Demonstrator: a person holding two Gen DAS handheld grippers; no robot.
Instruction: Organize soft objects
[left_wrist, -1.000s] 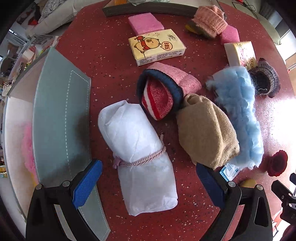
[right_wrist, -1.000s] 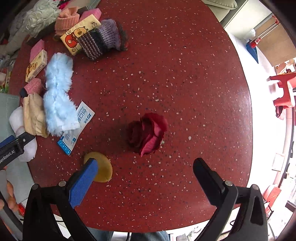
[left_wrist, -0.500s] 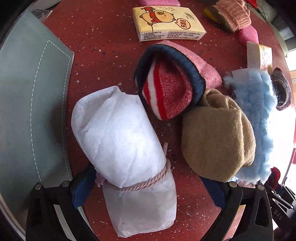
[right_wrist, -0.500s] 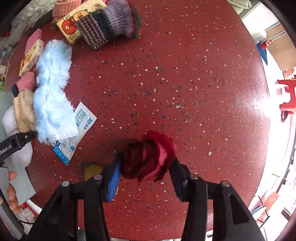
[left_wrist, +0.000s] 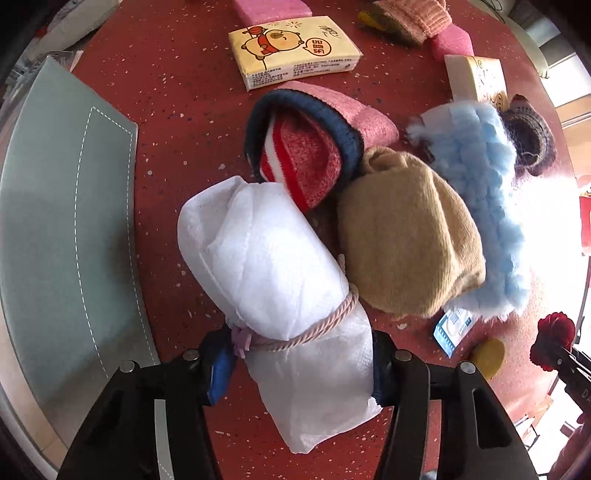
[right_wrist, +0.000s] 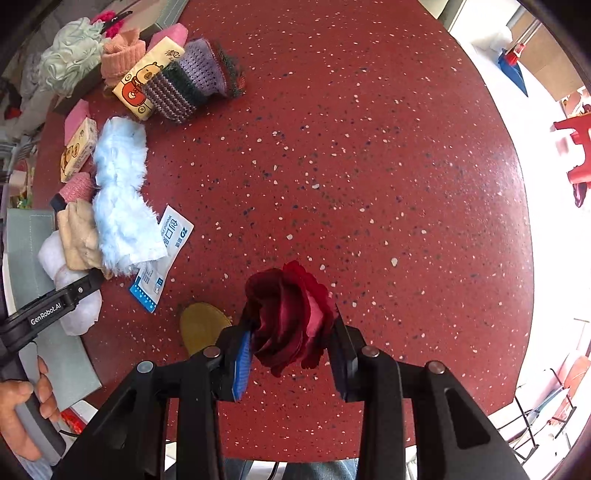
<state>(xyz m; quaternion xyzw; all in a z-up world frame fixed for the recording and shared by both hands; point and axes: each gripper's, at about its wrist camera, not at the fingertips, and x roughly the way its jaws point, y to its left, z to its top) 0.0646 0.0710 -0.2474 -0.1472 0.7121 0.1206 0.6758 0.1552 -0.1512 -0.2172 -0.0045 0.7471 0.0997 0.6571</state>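
A white cloth roll (left_wrist: 266, 258) tied with a pink cord lies on the red speckled table (right_wrist: 369, 166). My left gripper (left_wrist: 301, 365) points down over its near end. Its jaws are closing, with the roll between them and both pads against its sides. In the right wrist view the roll (right_wrist: 79, 314) shows at the left under that gripper. My right gripper (right_wrist: 291, 347) is shut on a dark red fabric rose (right_wrist: 288, 314) near the table's front edge. The rose (left_wrist: 554, 339) also appears at the right edge of the left wrist view.
A tan sock (left_wrist: 406, 236), a red-striped sock in a pink and blue one (left_wrist: 306, 155) and a fluffy blue piece (left_wrist: 480, 192) crowd the roll. A grey-green flap (left_wrist: 66, 229) lies left. Tissue pack (left_wrist: 295, 51), blue sachet (right_wrist: 162, 251), yellow disc (right_wrist: 201, 325), knitted sock (right_wrist: 192, 85).
The left gripper came down over the white roll and its jaws narrowed onto it. The right gripper's wide jaws closed on the red rose.
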